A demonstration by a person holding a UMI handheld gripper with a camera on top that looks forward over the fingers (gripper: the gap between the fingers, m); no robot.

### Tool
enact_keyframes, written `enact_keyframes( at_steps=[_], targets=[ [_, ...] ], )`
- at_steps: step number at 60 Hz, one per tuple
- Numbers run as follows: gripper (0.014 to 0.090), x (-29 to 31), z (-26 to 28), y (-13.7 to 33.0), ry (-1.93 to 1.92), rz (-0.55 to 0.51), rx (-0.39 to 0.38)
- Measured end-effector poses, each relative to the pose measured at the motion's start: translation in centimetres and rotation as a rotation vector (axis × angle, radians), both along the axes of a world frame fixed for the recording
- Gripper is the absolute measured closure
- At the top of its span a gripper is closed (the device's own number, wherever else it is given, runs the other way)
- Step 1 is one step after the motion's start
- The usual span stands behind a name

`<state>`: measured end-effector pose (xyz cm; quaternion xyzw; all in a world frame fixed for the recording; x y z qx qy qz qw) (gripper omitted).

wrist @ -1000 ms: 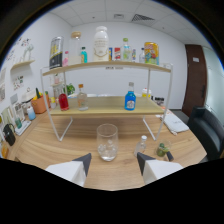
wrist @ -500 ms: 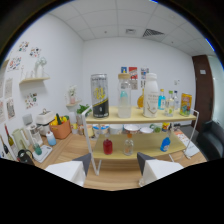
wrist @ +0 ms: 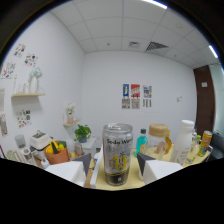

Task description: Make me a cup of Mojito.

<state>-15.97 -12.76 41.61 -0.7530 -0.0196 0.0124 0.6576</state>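
A soda can (wrist: 117, 155) is framed upright on the shelf (wrist: 134, 181) between the spread fingers of the gripper (wrist: 114, 166), a gap left each side, seemingly lined up for grasping as the mojito's mixer.

The soda can (wrist: 118, 155) stands between the open gripper (wrist: 114, 162) fingers (gaps both sides); bottles (wrist: 186, 141) crowd, it seems, its right.
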Motion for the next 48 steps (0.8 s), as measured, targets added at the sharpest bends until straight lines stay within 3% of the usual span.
enact_keyframes(
  at_steps=[9,20,38,48],
  targets=[
    [0.0273,0.1,-0.7,2.5,-0.025,-0.033,-0.023],
    [0.0499,1.1,-0.9,3.5,-0.032,-0.087,-0.016],
    [0.0527,0.8,-0.9,2.6,-0.012,-0.034,-0.035],
    [0.0533,1.5,0.2,-0.6,-0.002,-0.015,-0.003]
  ],
)
